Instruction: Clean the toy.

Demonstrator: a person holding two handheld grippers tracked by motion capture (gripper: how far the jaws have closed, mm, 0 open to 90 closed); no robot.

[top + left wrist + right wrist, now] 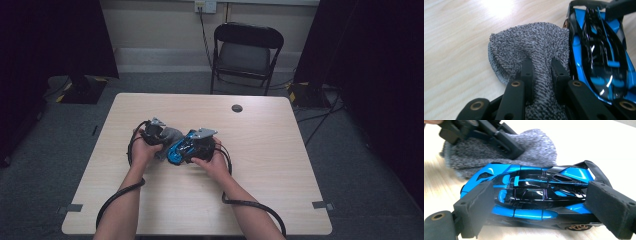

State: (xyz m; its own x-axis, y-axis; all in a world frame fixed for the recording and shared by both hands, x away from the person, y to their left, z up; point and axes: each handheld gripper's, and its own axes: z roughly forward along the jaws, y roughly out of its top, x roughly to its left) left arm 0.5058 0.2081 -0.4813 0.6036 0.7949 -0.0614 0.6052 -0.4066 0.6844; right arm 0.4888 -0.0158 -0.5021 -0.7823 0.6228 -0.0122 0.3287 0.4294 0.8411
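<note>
Two tongs, L (541, 71) clamped on grey cloth (534, 47), R (536, 202) clamped on blue toy car (531, 195).

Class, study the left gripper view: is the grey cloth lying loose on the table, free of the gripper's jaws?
No: the left gripper has its two black jaws pinched on a fold of the grey cloth.

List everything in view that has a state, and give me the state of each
left gripper: shut on the grey cloth, fingers pinching a fold
right gripper: shut on the toy car, fingers at nose and tail
grey cloth: bunched, lying against the car's side
toy car: upright on its wheels on the table
folding chair: unfolded, unoccupied
</note>
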